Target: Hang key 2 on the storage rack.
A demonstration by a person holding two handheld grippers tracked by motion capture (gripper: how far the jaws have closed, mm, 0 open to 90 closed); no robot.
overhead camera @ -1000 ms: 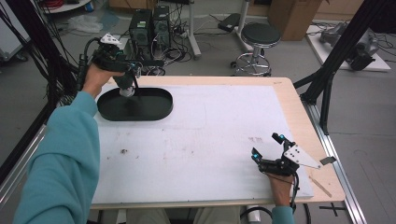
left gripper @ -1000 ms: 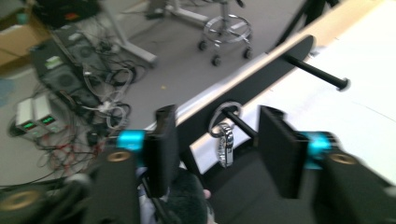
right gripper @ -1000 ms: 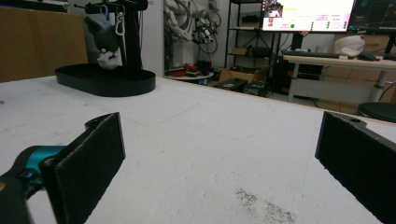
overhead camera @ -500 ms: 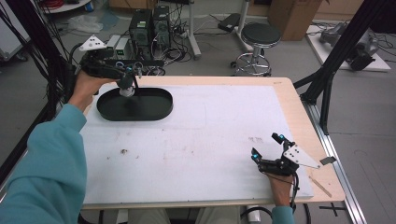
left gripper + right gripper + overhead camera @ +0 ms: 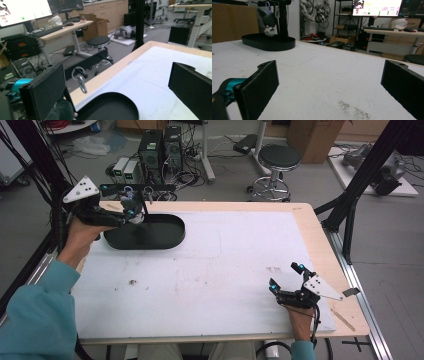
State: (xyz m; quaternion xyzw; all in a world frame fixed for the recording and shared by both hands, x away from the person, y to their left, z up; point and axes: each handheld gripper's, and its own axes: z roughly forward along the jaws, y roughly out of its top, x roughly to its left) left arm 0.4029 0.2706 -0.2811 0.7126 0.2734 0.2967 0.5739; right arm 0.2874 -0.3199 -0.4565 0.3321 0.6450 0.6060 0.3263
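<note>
Left gripper [image 5: 131, 210], jaws spread, beside the stand [image 5: 137, 187] over the tray [image 5: 170, 232]; toy [image 5: 270, 23] hangs there. Right gripper [image 5: 286, 277], spread, well apart.

The left hand-held gripper [image 5: 131, 210] has pulled back leftward off the black tray [image 5: 165, 237], jaws apart.

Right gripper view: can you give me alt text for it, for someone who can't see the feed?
The right tool, open, hovers low over the white table. Far off at upper left, a small plush toy hangs from a stand on an oval black tray.
</note>
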